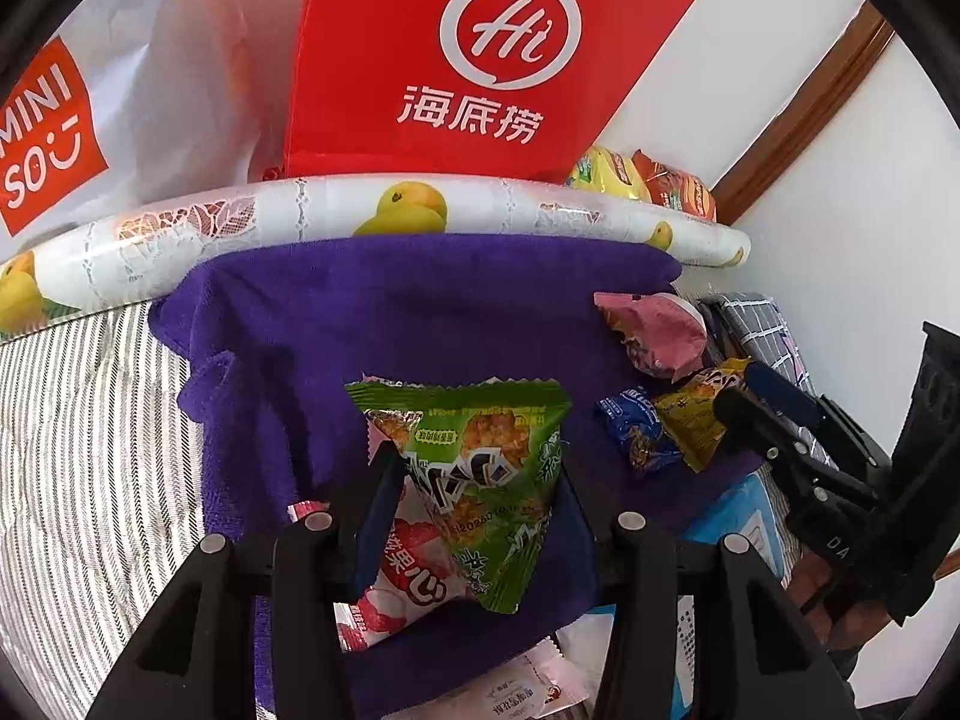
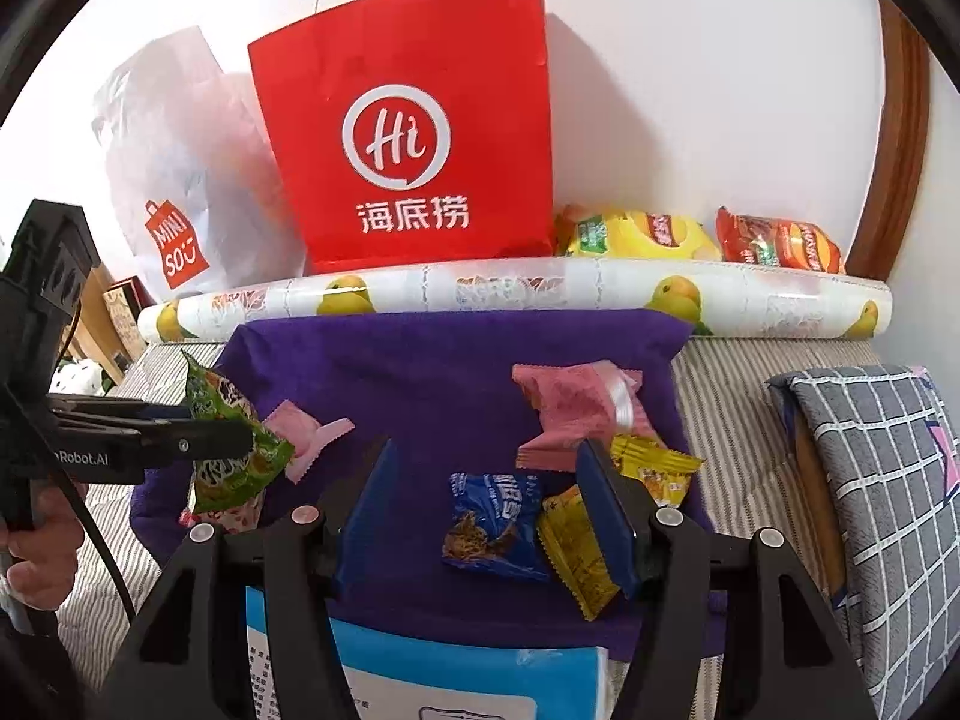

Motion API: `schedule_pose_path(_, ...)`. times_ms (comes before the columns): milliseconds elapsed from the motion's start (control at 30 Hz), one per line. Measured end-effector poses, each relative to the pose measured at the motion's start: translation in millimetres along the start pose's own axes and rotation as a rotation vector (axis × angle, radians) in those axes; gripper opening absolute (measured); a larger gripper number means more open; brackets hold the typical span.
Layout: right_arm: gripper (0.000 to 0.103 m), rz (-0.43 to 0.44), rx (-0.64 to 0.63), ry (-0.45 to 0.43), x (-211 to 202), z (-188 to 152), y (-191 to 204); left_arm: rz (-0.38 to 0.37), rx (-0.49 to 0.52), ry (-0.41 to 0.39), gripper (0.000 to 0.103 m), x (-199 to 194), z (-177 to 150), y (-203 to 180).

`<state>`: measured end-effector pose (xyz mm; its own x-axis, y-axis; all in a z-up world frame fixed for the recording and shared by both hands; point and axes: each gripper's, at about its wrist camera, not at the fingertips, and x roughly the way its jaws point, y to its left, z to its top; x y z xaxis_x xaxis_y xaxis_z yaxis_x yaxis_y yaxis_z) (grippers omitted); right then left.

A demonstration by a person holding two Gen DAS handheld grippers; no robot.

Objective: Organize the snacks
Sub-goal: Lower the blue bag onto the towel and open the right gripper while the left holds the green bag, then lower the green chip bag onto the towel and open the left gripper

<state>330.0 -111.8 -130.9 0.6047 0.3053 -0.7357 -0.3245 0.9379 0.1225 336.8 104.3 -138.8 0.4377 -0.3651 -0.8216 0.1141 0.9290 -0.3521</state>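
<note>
Left wrist view: left gripper [image 1: 474, 480] tilted down over a purple towel [image 1: 420, 312], jaws part closed on a green snack packet [image 1: 474, 474], seemingly lifted clear of the cloth for sorting. Glossy green wrapper with zigzag top seam, bold lettering and a printed picture of golden pieces. Beneath it, a white and pink lychee packet [image 1: 402, 576], touching the left jaw; whether also gripped, cannot tell. Further right on the towel, a pink packet [image 1: 654, 330], a blue packet [image 1: 636, 426] and a yellow packet [image 1: 690, 414], loosely grouped.

Right wrist view: right gripper [image 2: 486, 492] angled down over the towel, jaws about half open, gripping nothing. Blue packet lying between them, yellow packet just beside and partly behind the right jaw, probably the next pick. Green packet seen at left, pinched side-on. Behind, a red paper bag [image 2: 414, 120] standing upright against the wall, possibly the destination; fruit-patterned roll [image 2: 510, 291] lying before it.
</note>
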Motion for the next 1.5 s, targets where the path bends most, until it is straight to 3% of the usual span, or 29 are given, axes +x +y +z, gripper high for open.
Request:
schedule_pose_path(667,0.062,0.015,0.016,-0.011,-3.7,-0.2,-2.5,0.015,0.016,0.039,0.047,9.2,-2.3,-4.1)
schedule_pose_path(800,0.062,0.014,0.016,-0.012,-3.5,-0.2,-2.8,0.009,0.014,0.051,0.055,8.3,-1.0,-5.2)
schedule_pose_path(1000,0.062,0.006,0.033,-0.026,-7.0,1.9,-4.8,0.000,0.022,0.021,0.064,-3.5,0.3,-10.3)
schedule_pose_path(1500,0.065,-0.036,0.105,-0.032,-35.6,-7.2,-9.4,-0.035,0.030,-0.027,0.065,-37.4,3.2,-21.1)
